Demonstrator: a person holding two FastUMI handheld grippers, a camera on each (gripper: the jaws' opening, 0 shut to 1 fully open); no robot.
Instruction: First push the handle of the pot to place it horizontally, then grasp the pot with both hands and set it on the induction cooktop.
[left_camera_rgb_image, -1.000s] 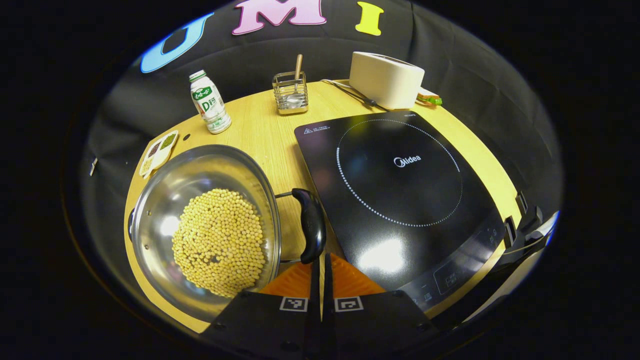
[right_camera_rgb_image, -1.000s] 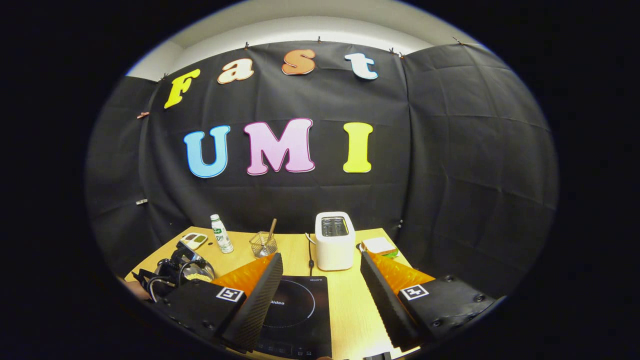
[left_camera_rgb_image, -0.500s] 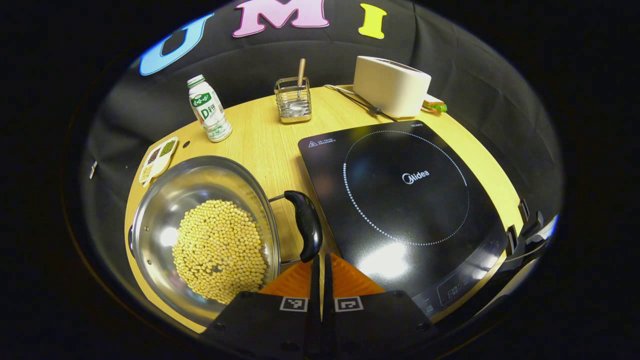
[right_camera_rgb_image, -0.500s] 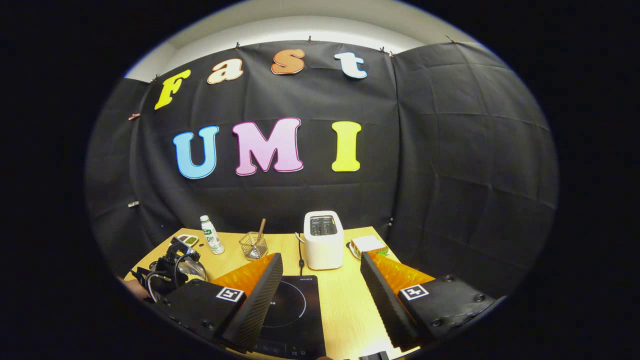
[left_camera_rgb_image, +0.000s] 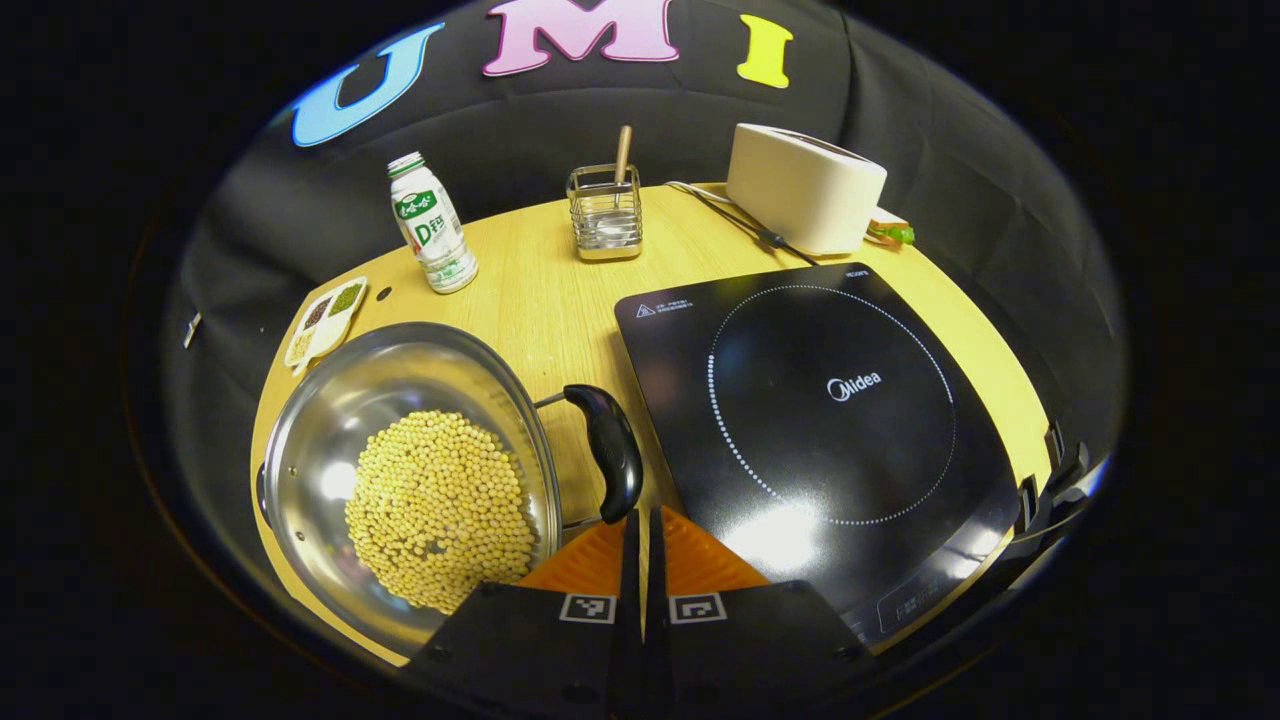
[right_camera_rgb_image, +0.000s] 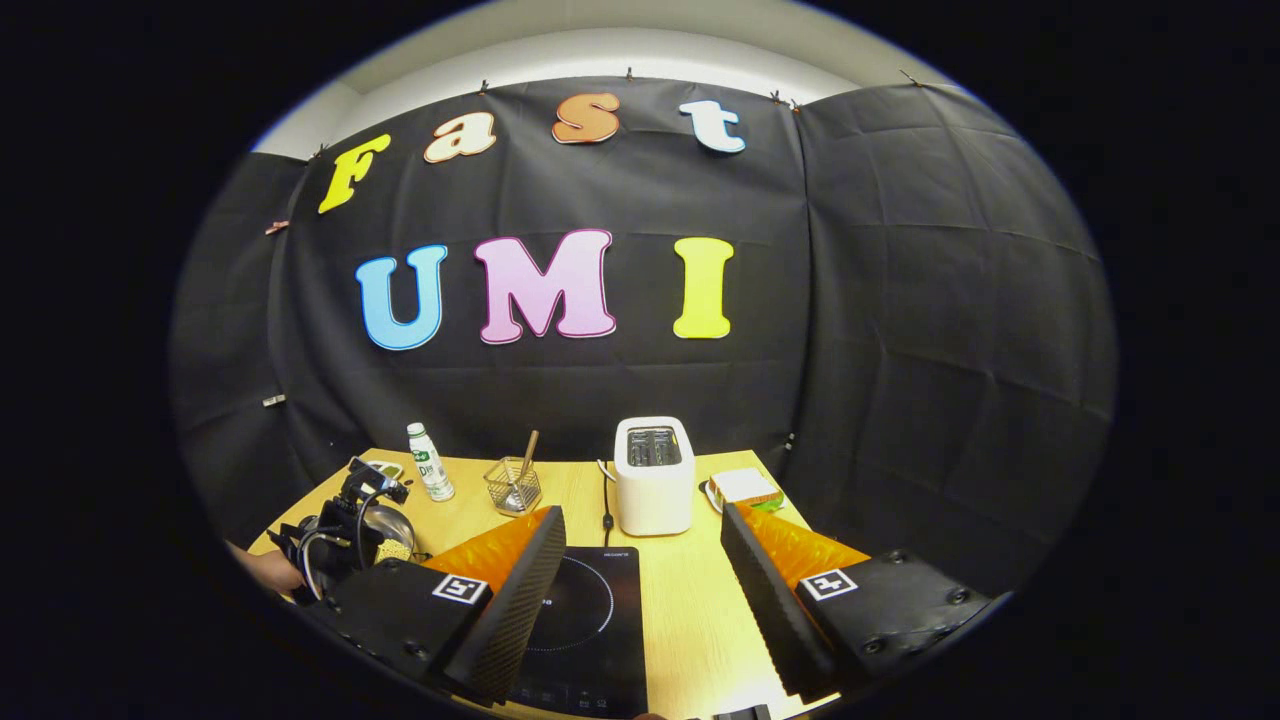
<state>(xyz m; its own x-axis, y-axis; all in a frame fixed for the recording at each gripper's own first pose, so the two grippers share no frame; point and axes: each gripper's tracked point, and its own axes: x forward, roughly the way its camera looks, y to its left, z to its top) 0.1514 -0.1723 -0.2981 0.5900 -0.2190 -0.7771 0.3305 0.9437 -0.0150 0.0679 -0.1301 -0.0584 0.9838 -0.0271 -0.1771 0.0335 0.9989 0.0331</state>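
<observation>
- Two fingers of the left hand-held gripper pressed together, tips touching the pot handle.
- Right hand-held gripper spread wide above the induction cooktop.

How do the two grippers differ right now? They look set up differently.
The left gripper has its fingers pressed together, tips right by the pot handle; the right gripper has its fingers spread wide. The left one points down at the pot; the right one hovers over the cooktop, facing the back wall. Neither holds anything.

sharp, evenly lit frames, overhead glare on induction cooktop, strong fisheye bending at edges
</observation>
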